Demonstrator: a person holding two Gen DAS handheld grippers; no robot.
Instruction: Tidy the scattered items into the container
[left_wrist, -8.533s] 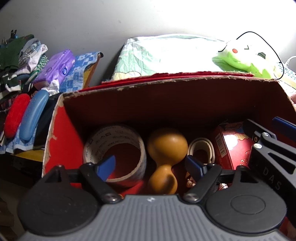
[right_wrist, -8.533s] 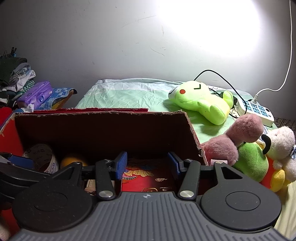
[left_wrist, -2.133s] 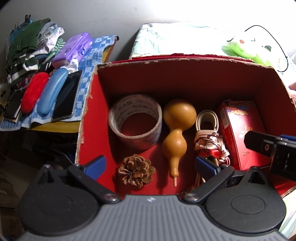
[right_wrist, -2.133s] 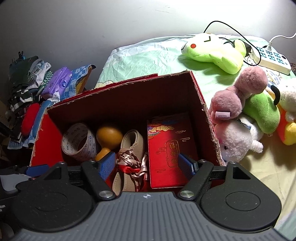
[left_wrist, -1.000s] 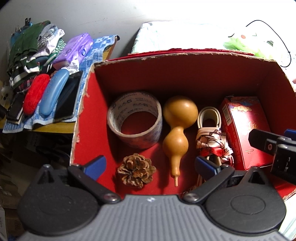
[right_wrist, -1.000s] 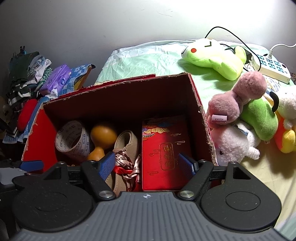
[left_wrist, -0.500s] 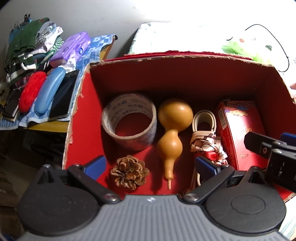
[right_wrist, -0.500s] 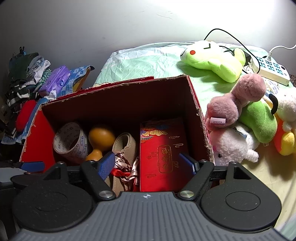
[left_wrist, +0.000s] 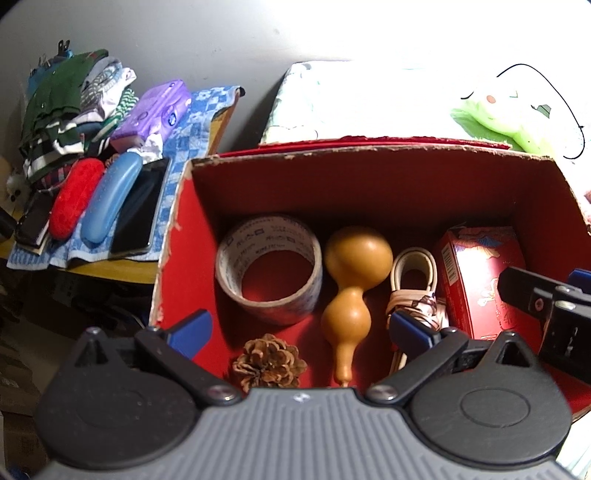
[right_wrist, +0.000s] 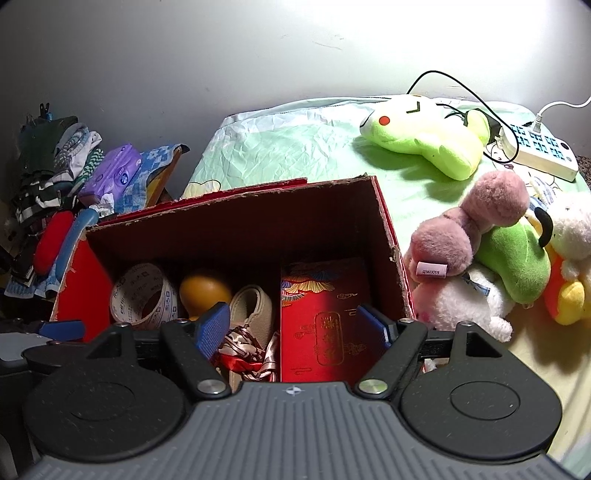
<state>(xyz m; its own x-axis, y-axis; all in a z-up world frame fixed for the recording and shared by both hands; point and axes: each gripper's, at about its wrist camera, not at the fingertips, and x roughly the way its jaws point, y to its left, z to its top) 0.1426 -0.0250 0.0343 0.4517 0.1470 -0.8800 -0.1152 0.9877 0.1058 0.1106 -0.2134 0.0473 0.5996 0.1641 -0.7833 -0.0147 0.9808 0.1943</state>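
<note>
Left wrist: left gripper (left_wrist: 299, 328) hovering open, empty, over box (left_wrist: 369, 155); gourd (left_wrist: 351, 291) lying between fingers, long axis running away from them.
Right wrist: right gripper (right_wrist: 291, 325) hanging open, empty, above red packet (right_wrist: 325, 314) inside box (right_wrist: 240, 206).

We note an open red cardboard box (left_wrist: 184, 236) on the bed, its torn rim showing brown board. Inside, left to right: a printed tape roll (left_wrist: 268, 266) tilted on edge, a tan gourd (left_wrist: 352, 284) lying neck toward us, a cream coiled strap (left_wrist: 413, 280) tied with patterned ribbon, and a red gift box (left_wrist: 480, 280). A pine cone (left_wrist: 269, 360) sits just before the roll.
</note>
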